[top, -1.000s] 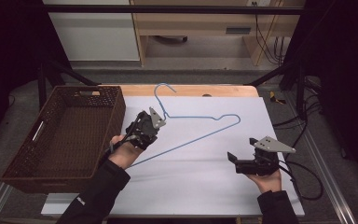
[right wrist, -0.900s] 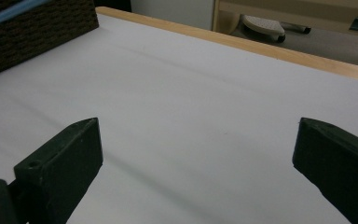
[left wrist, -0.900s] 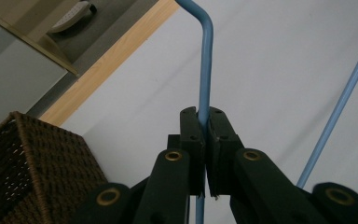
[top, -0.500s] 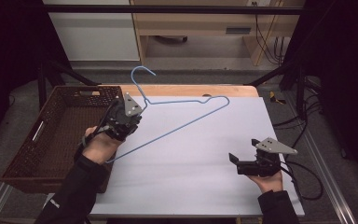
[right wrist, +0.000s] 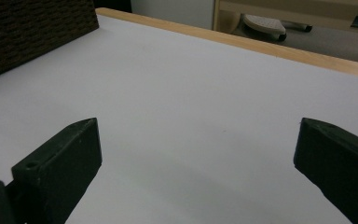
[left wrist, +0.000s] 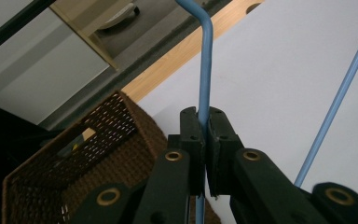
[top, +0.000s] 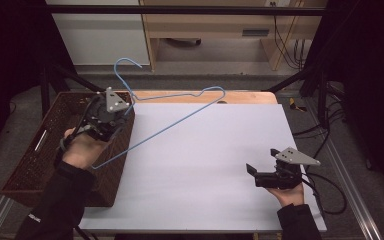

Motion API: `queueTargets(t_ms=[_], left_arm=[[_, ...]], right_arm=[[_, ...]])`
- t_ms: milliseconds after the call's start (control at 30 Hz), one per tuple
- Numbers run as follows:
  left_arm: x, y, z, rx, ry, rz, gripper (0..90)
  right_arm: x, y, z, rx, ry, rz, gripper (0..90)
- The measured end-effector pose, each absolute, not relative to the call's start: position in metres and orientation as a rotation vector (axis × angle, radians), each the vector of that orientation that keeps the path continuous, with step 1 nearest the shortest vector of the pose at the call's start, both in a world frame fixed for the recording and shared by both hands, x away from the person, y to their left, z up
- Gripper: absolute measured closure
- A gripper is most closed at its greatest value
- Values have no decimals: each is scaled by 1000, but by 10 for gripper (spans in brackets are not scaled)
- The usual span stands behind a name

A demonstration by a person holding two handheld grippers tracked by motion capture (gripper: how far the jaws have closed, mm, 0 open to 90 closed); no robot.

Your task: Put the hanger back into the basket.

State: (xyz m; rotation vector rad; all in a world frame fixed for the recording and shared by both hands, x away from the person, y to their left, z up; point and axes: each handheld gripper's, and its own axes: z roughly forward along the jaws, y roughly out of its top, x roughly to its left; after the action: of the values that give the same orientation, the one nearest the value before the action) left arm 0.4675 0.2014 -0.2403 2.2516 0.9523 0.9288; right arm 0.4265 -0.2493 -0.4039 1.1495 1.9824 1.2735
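A blue wire hanger [top: 180, 119] hangs tilted in the air, its hook [top: 125, 62] up at the far left and its low corner over the basket's right wall. My left gripper [top: 125, 104] is shut on the hanger's neck just below the hook. In the left gripper view the blue wire [left wrist: 206, 70] is pinched between the left gripper's [left wrist: 204, 119] two black pads. My right gripper [top: 261, 161] rests at the near right of the white table sheet, open, with nothing between its jaws. In its own view the right gripper [right wrist: 196, 135] stands wide apart over bare sheet.
A brown wicker basket [top: 35, 150] stands at the table's left edge, also in the left gripper view as the basket [left wrist: 98, 149]. The white sheet [top: 205, 165] covers the table, with a wooden edge [top: 240, 96] at the far side. Cables trail at the right.
My left hand has lifted the hanger off the sheet and carried it left and up, over the basket's right side. The right gripper has stayed where it was.
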Motion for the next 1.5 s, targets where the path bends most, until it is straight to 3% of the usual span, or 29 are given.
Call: queueTargets(t_ms=[867,1500], left_arm=[[478,301,-239,2192,1233,1022,867],[501,363,-276,2188,1417,976,867]], right_arm=[[427,-248,-405,1148,1992,1254,13],[428,-247,-406,1150,2000,1251,13]])
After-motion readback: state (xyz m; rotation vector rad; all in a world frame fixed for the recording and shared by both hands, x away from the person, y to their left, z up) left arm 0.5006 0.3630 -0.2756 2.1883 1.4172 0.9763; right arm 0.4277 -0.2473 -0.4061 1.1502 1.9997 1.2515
